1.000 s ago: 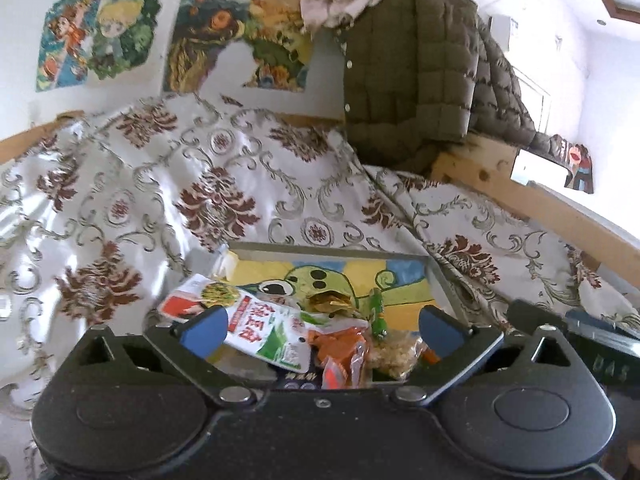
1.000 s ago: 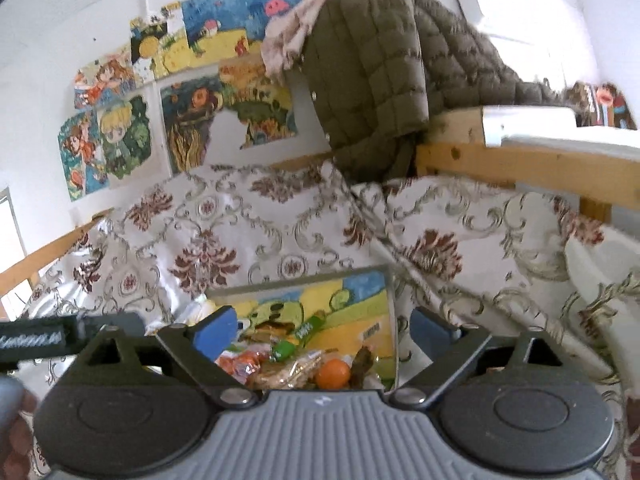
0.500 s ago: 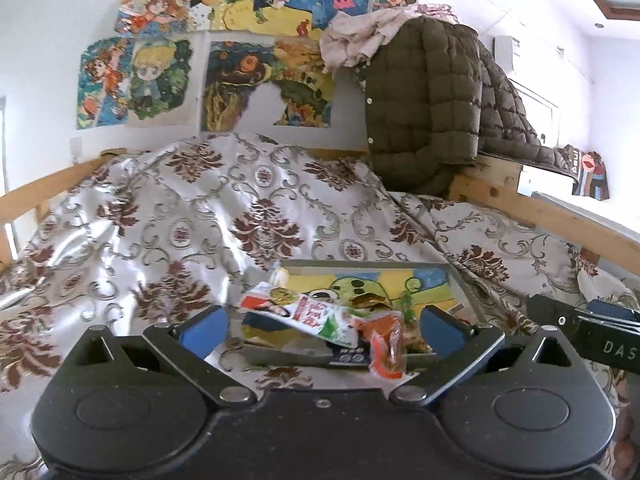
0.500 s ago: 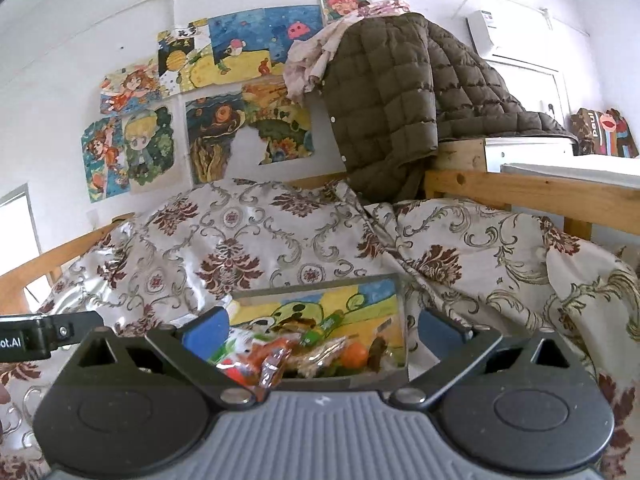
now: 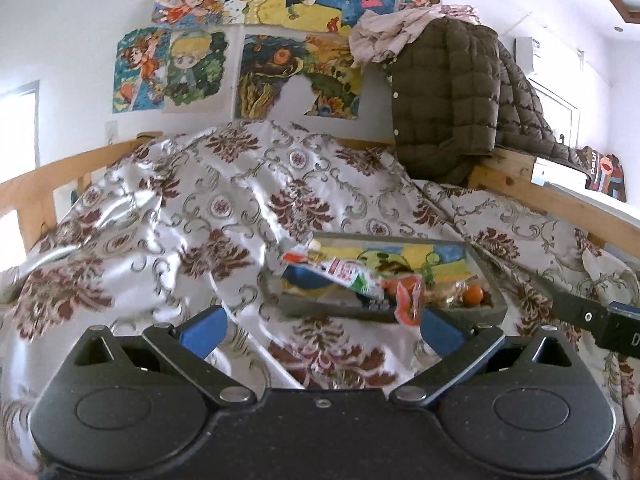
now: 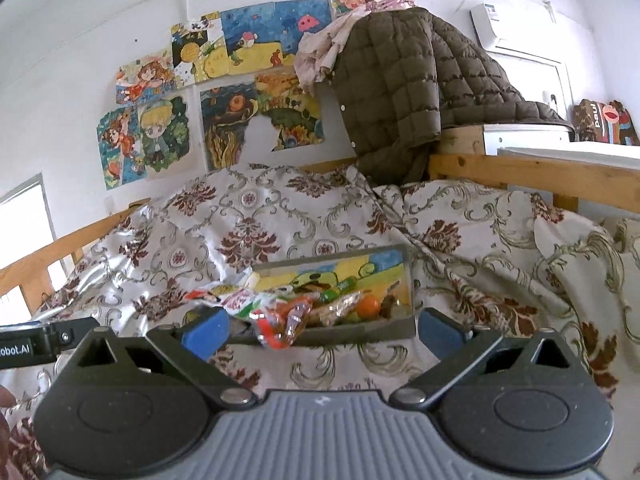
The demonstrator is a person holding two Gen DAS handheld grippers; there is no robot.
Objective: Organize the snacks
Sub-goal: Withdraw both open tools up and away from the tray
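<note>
Both grippers released, blue pads spread wide, nothing between them: left gripper [image 5: 320, 330], right gripper [image 6: 324, 330]. Each hovers over a bed under a shiny satin cover [image 5: 224, 216] with maroon floral and grey scroll print. Shallow rectangular box [image 6: 360, 332], grey walls, cartoon print inside, sits on the cover ahead of both. Snacks piled in it: crinkly white-green packet [image 5: 344, 276] hanging over the left rim, glossy orange-red wrapper [image 5: 410, 300] draped over the front wall, small round orange [image 6: 368, 306] near the right end. Quilted brown jacket [image 6: 392, 92] draped on the wooden frame behind.
</note>
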